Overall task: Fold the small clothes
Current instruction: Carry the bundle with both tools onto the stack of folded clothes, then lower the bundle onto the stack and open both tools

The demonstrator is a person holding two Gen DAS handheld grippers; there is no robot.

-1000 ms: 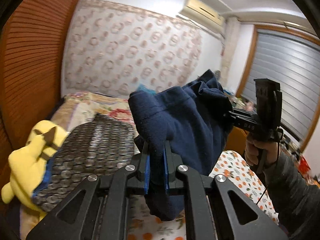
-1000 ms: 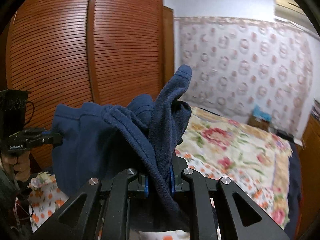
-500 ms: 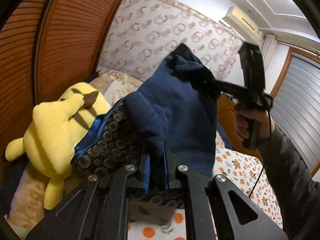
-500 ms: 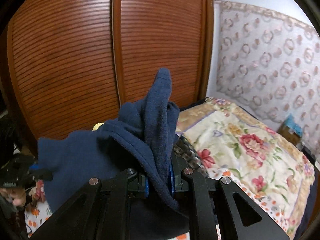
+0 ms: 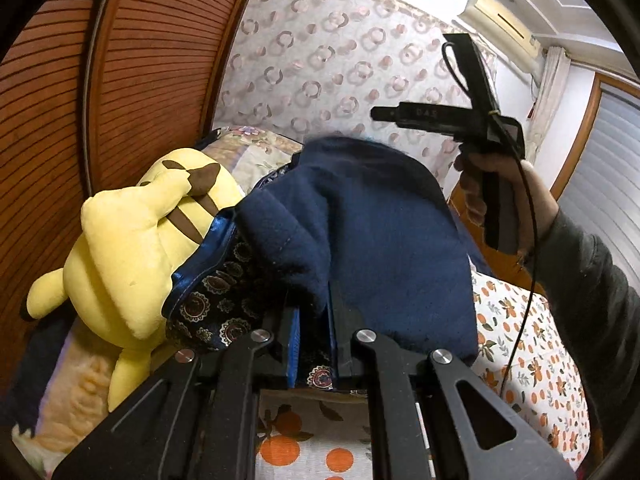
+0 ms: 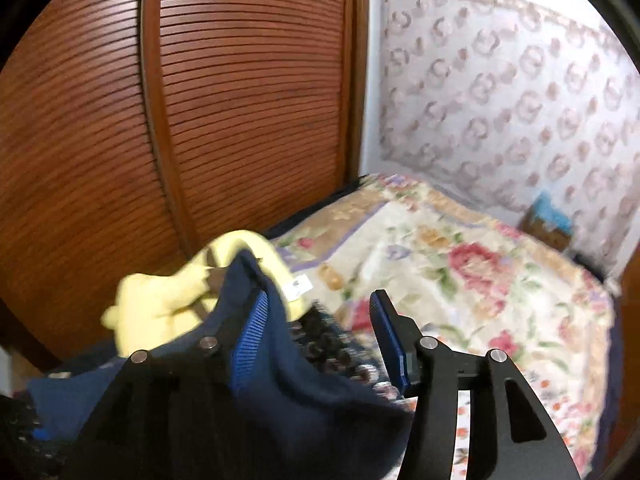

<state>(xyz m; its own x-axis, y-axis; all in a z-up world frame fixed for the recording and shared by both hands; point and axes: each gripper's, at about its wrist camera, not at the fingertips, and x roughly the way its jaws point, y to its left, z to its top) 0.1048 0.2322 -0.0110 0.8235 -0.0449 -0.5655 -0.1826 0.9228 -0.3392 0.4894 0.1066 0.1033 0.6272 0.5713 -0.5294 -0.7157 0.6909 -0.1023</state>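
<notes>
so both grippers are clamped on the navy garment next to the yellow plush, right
Not quite: only the left gripper is shut on the navy garment. The right gripper has just been opening; the right wrist view shows its jaws apart, with the cloth draped over one finger but not pinched. The yellow plush does lie beside it.

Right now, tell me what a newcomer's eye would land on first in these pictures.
First the navy fleece garment, draped in the middle of the left wrist view, one edge pinched in the left gripper. Next the bright yellow plush toy left of it, lying against the patterned dark cushion. The right gripper has just been opening its jaws, and the fleece lies loose over one jaw.
</notes>
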